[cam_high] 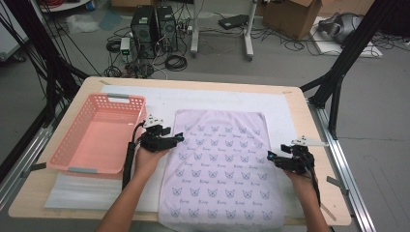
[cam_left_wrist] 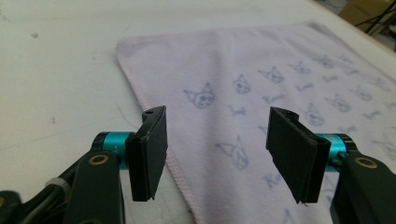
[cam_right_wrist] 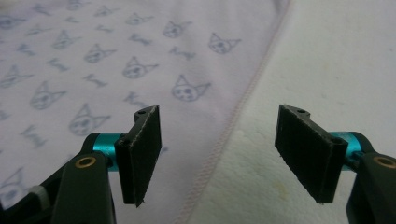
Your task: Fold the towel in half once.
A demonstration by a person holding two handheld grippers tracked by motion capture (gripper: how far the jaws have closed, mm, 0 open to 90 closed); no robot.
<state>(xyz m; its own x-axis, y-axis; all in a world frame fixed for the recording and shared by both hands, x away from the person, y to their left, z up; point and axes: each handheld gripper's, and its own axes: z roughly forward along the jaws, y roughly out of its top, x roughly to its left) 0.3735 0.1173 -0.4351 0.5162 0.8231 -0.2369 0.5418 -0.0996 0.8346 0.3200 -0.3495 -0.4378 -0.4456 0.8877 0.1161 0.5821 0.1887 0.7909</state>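
Towel (cam_high: 221, 166), pale lilac with little cat faces, spread flat across white padding (cam_high: 159, 99) on the counter (cam_high: 300, 113), near edge draped over the front. Left tongs (cam_high: 178, 138) at the towel's left hem, jaws wide apart, straddling the stitched edge (cam_left_wrist: 154, 116), nothing gripped. Right tongs (cam_high: 271, 157) at the right hem, jaws likewise wide open, one over the printed cloth, the other over bare padding, seam (cam_right_wrist: 233, 121) running between them. Pink basket (cam_high: 96, 133) parked just left of the left hand (cam_high: 147, 159), empty.
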